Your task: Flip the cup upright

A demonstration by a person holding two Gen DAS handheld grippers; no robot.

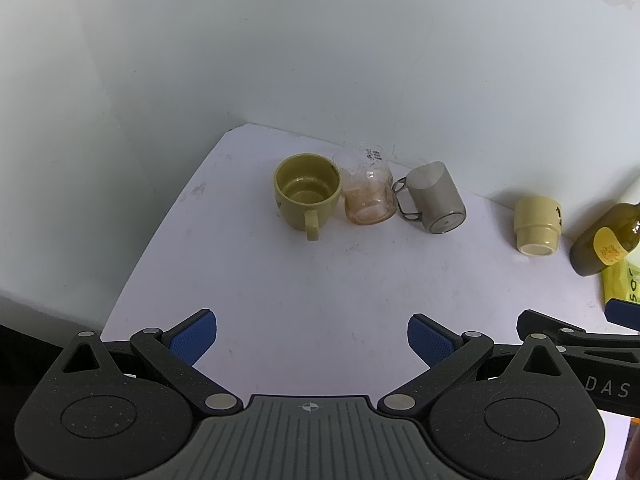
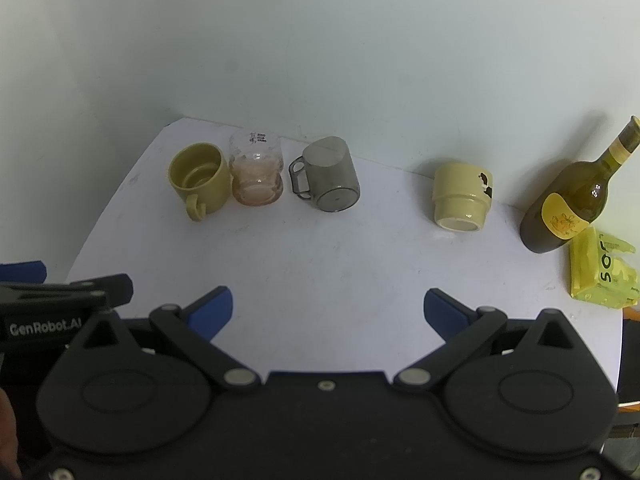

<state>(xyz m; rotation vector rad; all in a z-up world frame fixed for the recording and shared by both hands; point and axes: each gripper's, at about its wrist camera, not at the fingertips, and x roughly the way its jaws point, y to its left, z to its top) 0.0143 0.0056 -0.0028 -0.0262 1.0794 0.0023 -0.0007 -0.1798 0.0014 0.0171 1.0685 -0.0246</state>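
Both grippers are held wide open and empty over the near edge of the white tabletop [image 2: 320,264]: left gripper [image 1: 312,338], right gripper [image 2: 328,308], side by side, nothing between the blue pads.

Nothing is grasped yet; judged as pre-approach, target selection.

Toward the far edge, a row of cups is seen. Olive-green ceramic mug [image 2: 199,180] near the far-left corner: mouth up, handle facing the near edge. Clear glass tumbler with an orange-tinted base [image 2: 257,172]: just beside the mug, apparently upright. Smoky grey translucent plastic mug with a loop handle [image 2: 330,176]: orientation cannot be told with confidence. Cream stepped ceramic cup with a dark print [image 2: 462,196]: set apart toward the right, appears inverted, narrow foot showing – judged the likely target.

At the right edge: olive glass wine bottle with a yellow label [image 2: 572,200], yellow plastic packet [image 2: 600,276].

Next move, as judged: right gripper to be advanced to the cream cup, closed across its body, lifted, rolled half a turn. The bottle is close; clearance to be watched.
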